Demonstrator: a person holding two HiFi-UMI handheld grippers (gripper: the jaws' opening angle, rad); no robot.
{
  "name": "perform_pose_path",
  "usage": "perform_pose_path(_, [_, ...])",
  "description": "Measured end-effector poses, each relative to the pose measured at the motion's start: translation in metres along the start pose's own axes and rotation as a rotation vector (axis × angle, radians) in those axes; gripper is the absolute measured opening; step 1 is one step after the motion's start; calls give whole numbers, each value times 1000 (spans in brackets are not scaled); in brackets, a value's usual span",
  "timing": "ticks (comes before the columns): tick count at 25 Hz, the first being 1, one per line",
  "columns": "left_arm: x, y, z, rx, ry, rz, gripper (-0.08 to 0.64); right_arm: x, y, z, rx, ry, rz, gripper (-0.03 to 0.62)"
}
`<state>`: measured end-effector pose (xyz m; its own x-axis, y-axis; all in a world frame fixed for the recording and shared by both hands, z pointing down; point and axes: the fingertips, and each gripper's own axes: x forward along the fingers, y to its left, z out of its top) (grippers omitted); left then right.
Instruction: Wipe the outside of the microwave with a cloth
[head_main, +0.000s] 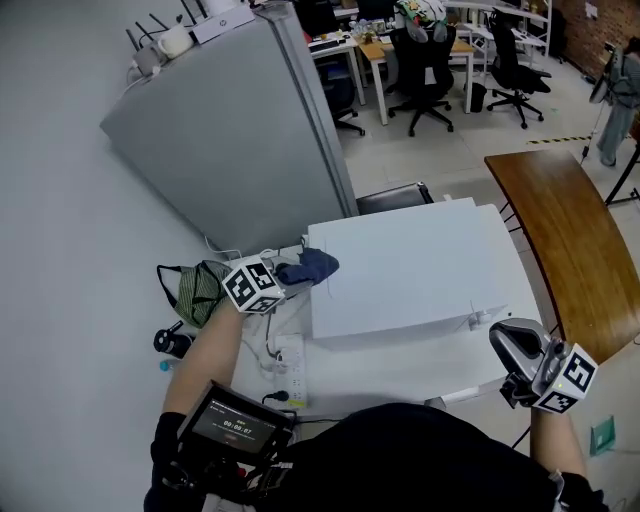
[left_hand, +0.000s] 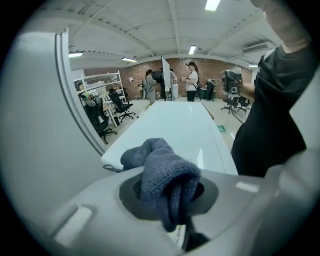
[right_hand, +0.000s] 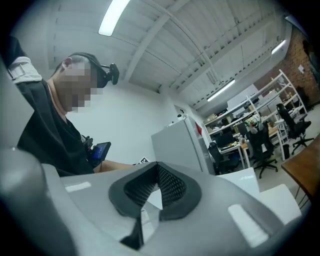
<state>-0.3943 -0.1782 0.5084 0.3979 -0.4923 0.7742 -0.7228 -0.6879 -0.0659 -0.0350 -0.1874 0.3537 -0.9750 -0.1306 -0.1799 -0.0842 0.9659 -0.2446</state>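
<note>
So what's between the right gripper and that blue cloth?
Only the microwave's bare white top lies between the right gripper and the cloth, as the head view shows.

1 microwave (head_main: 410, 270); 1 cloth (head_main: 312, 266); 2 grippers, L gripper (head_main: 288, 278) & R gripper (head_main: 510, 340); 1 fridge (head_main: 240, 130); 1 wood table (head_main: 560, 230).

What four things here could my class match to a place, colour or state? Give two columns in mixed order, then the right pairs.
Things:
1. cloth
2. right gripper
3. microwave
4. wooden table

Place, colour or state:
A. brown, at the far right
B. white, in the middle
C. empty, jaws together
D. dark blue, clamped in the left gripper

Pairs: 1-D, 2-C, 3-B, 4-A
</note>
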Motion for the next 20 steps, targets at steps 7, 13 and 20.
perform_pose_path(7, [36,-21,37,29,-43,-64,58,-13,2,-1,15,-7,-29,5])
perform_pose_path(13, [154,-63,172,158,-34,-179,58,-127,-44,15,16,-40,-181,5])
perform_pose_path(20, [257,-112,299,254,-56,-274,57,-228,-80,26,34,-81,-354,5])
